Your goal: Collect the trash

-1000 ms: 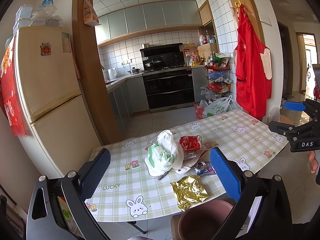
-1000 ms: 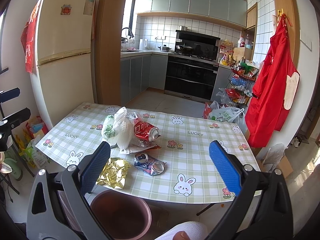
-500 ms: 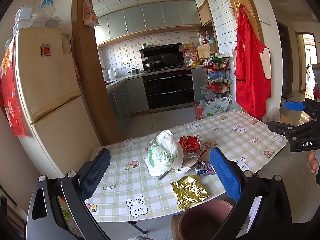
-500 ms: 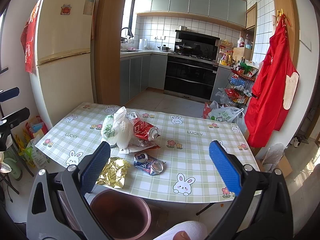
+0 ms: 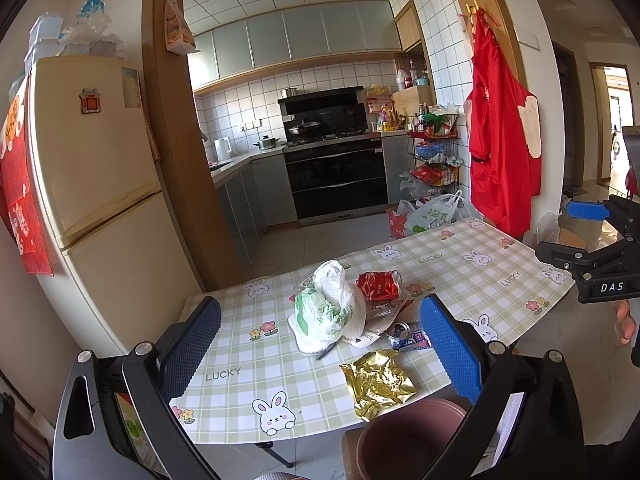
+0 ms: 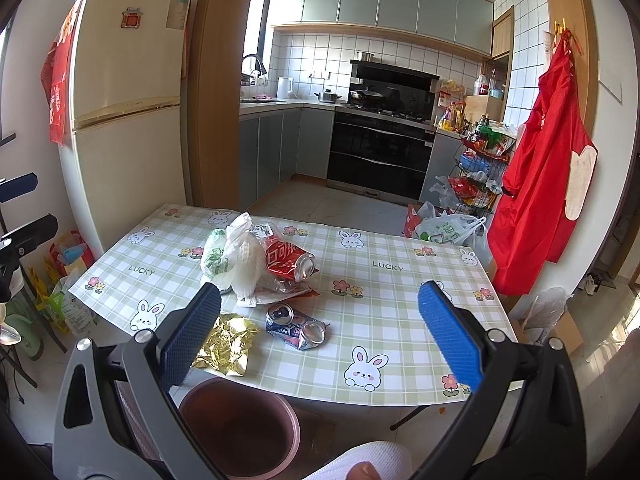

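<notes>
Trash lies in a heap on the checked table (image 5: 460, 280) (image 6: 384, 288): a white and green plastic bag (image 5: 326, 308) (image 6: 228, 258), a crushed red can (image 5: 378, 285) (image 6: 290, 260), a crushed blue can (image 5: 404, 336) (image 6: 298, 326) and a crumpled gold wrapper (image 5: 378, 382) (image 6: 226, 344). A pink bin (image 5: 408, 436) (image 6: 240, 428) stands on the floor below the near table edge. My left gripper (image 5: 320, 344) hangs open before the near edge, holding nothing. My right gripper (image 6: 320, 332) is also open and holds nothing, short of the blue can.
A cream fridge (image 5: 100, 184) (image 6: 128, 112) stands to the left. A red apron (image 5: 500, 152) (image 6: 548, 168) hangs on the right wall, with a white shopping bag (image 5: 434, 216) (image 6: 448, 232) on the floor beyond the table. A knee shows by the bin in the right wrist view.
</notes>
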`<state>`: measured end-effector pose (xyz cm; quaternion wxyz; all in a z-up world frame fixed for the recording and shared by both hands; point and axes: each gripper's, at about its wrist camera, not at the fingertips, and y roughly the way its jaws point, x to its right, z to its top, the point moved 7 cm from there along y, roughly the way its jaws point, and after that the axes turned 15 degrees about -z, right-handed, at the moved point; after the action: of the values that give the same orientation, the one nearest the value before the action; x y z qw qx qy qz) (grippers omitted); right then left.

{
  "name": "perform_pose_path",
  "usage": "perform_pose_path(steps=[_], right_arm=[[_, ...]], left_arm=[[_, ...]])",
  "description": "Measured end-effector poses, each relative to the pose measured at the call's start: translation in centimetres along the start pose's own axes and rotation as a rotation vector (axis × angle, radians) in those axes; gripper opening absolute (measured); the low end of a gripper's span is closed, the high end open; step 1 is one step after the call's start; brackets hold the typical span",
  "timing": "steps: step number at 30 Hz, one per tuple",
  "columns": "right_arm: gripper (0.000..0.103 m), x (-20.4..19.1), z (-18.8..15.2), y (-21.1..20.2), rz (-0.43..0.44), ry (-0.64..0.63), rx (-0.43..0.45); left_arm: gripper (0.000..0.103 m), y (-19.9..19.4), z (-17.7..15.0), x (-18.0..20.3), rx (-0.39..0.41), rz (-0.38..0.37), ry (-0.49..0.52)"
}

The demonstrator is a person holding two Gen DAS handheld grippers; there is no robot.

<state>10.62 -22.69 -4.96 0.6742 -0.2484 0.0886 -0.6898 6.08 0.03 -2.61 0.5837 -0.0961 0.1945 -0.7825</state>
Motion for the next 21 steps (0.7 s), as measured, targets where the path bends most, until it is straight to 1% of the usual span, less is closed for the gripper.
perform_pose_path(steps=[11, 16, 21], right_arm=[[0.097, 0.6, -0.2, -0.1, 0.002, -0.005, -0.009], [0.097, -0.1, -0.4, 0.7, 0.006, -0.012, -0.021], [0.097, -0.4, -2.0, 2.6, 0.016, 0.022, -0.064]], left_arm=[[0.098, 0.1, -0.1, 0.1, -0.010, -0.005, -0.002], [0.098, 0.4, -0.6, -0.1, -0.007, -0.064, -0.043], [0.098, 1.8, -2.0, -0.6, -0.019, -0.106, -0.074]])
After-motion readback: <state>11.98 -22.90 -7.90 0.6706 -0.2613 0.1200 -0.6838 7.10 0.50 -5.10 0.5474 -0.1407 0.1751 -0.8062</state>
